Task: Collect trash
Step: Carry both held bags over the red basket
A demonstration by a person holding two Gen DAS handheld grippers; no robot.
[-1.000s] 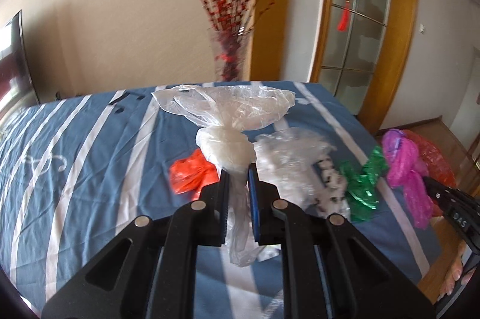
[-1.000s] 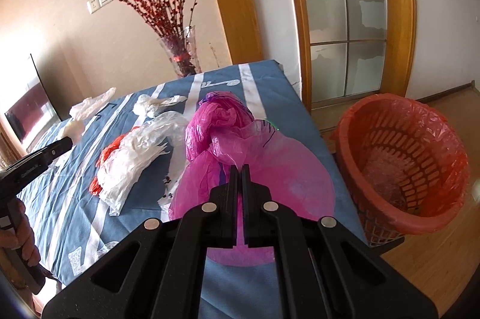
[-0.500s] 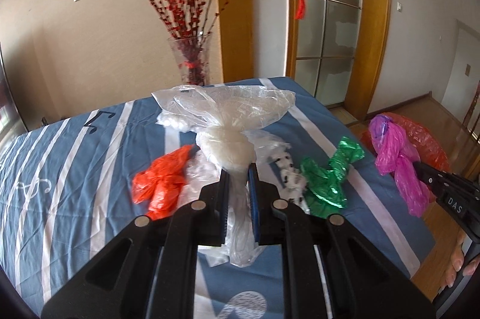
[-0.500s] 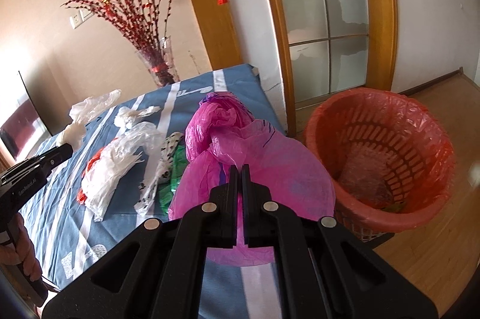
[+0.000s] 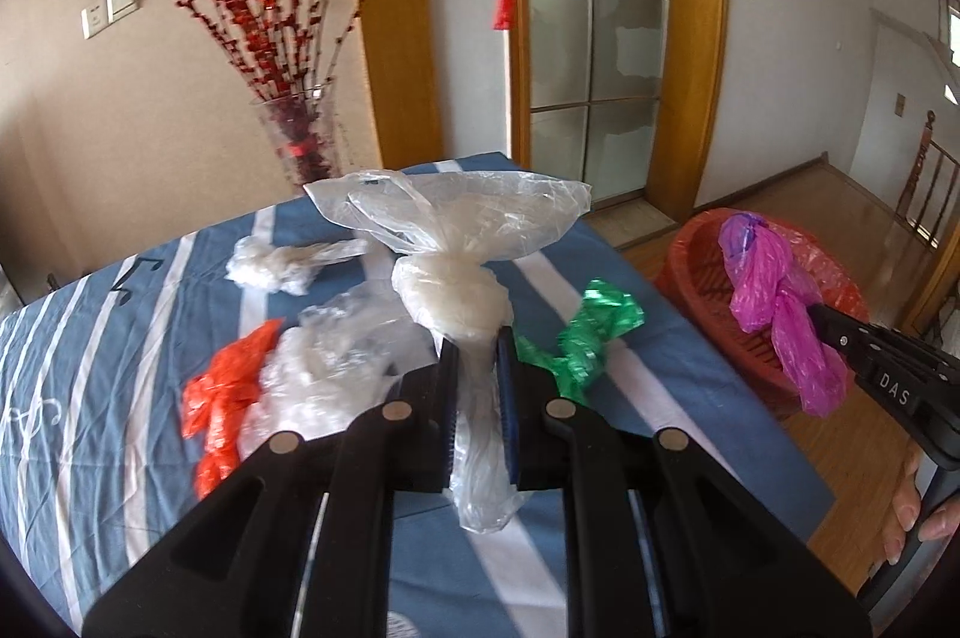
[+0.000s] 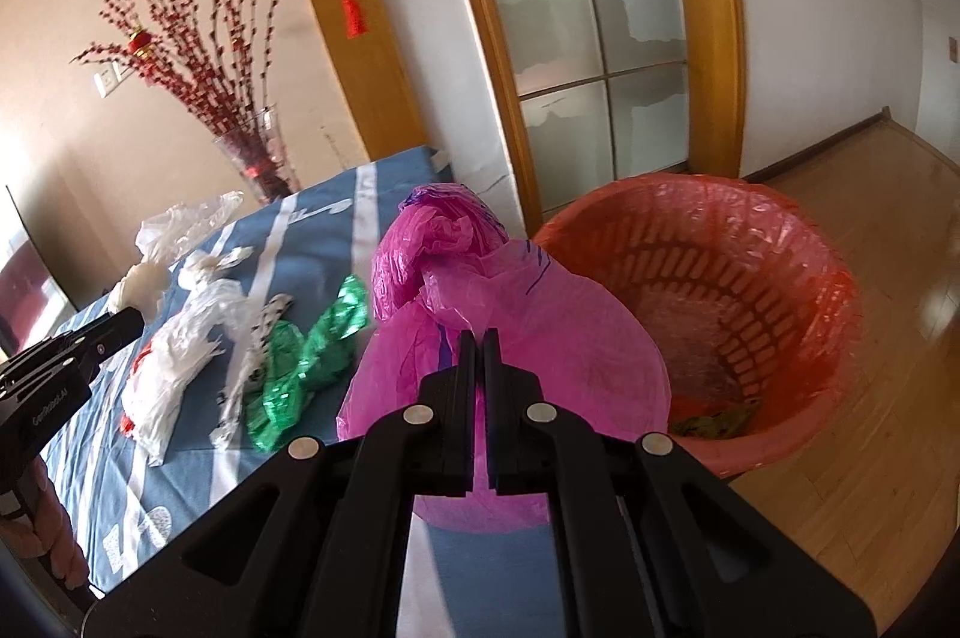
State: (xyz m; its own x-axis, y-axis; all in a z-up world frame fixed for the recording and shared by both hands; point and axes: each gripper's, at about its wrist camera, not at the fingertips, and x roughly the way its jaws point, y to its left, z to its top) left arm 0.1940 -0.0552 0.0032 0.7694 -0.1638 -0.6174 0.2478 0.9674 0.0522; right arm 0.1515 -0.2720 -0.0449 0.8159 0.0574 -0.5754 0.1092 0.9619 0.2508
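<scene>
My left gripper (image 5: 478, 338) is shut on a knotted clear plastic bag (image 5: 456, 242) and holds it above the blue striped table (image 5: 108, 338). My right gripper (image 6: 478, 341) is shut on a magenta plastic bag (image 6: 480, 302), held near the table's right end beside the red bin (image 6: 750, 290). The magenta bag also shows in the left wrist view (image 5: 774, 296), in front of the bin (image 5: 696, 278). On the table lie a green foil bag (image 5: 591, 332), an orange bag (image 5: 231, 392) and clear bags (image 5: 324, 368).
A glass vase of red berry branches (image 5: 300, 140) stands at the table's far edge. A small clear bag (image 5: 282, 263) lies near it. The red bin stands on the wooden floor (image 6: 870, 458) by a glass-panelled door (image 6: 588, 56).
Both grippers have swung right with their bags. The magenta bag is now closer to the red bin, which fills more of the right wrist view.
</scene>
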